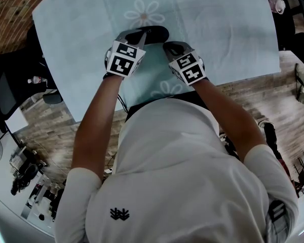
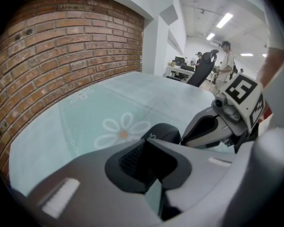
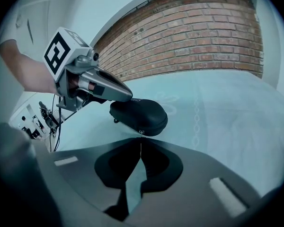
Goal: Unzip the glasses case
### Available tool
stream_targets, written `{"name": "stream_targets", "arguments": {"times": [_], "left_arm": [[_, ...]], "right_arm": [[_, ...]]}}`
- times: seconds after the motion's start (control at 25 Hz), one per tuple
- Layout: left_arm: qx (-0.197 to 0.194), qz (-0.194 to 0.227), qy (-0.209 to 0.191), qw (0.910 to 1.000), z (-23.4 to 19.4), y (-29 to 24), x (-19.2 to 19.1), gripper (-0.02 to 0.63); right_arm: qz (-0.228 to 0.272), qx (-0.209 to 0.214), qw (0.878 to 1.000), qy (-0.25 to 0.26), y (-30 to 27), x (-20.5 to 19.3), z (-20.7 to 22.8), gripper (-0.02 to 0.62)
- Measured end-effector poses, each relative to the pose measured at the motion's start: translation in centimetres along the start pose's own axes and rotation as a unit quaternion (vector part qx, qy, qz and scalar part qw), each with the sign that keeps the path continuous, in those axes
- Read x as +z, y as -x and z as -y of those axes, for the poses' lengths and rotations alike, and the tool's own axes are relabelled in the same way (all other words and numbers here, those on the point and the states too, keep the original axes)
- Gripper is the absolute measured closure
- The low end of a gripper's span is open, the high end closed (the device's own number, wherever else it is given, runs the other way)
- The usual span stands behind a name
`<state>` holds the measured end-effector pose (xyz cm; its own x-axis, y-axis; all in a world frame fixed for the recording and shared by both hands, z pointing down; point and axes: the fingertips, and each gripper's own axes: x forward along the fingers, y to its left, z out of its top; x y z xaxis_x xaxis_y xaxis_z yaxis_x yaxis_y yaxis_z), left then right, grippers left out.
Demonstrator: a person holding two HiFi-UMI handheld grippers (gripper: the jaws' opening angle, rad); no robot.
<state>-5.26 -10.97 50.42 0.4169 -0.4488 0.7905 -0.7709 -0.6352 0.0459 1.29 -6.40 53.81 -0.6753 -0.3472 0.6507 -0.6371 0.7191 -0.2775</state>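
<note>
At the left, the left gripper (image 1: 133, 36) reaches in over the tablecloth (image 1: 233, 24); its jaws are clamped on the left end of the glasses case (image 1: 153, 33), one finger lying along the top of the case as the right gripper view shows it; this hold looks meant to keep the case steady.

The case, a black rounded shell, sits in the middle of the cloth, just on the near side of the far daisy print (image 1: 144, 14) and between the two grippers; whether its left end rests on the cloth or is tipped up slightly I cannot tell; its two halves meet all the way round in the views given, so the zip appears fully closed.

At the right, the right gripper (image 1: 168, 47) points at the right end of the case; its jaws are drawn together with no gap at the tips, and the small metal zip pull (image 3: 141, 133) stands right at those tips, so it seems pinched.

As to progress, both grips look set and nothing is opened yet; the whole run of the zip round the case is left to do.
</note>
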Motion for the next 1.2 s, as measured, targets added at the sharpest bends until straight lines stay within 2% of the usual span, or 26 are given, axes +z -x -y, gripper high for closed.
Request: {"name": "stream_targets", "arguments": {"times": [0.6, 1.2], "left_arm": [[0.005, -0.001, -0.004, 1.0000, -0.2, 0.1, -0.3, 0.553], [0.003, -0.002, -0.001, 1.0000, -0.3, 0.2, -0.2, 0.554]], "right_arm": [[-0.004, -0.002, 1.000, -0.005, 0.8, -0.3, 0.4, 0.595], [-0.005, 0.003, 1.000, 0.031, 1.4, 0.1, 0.5, 0.595]]}}
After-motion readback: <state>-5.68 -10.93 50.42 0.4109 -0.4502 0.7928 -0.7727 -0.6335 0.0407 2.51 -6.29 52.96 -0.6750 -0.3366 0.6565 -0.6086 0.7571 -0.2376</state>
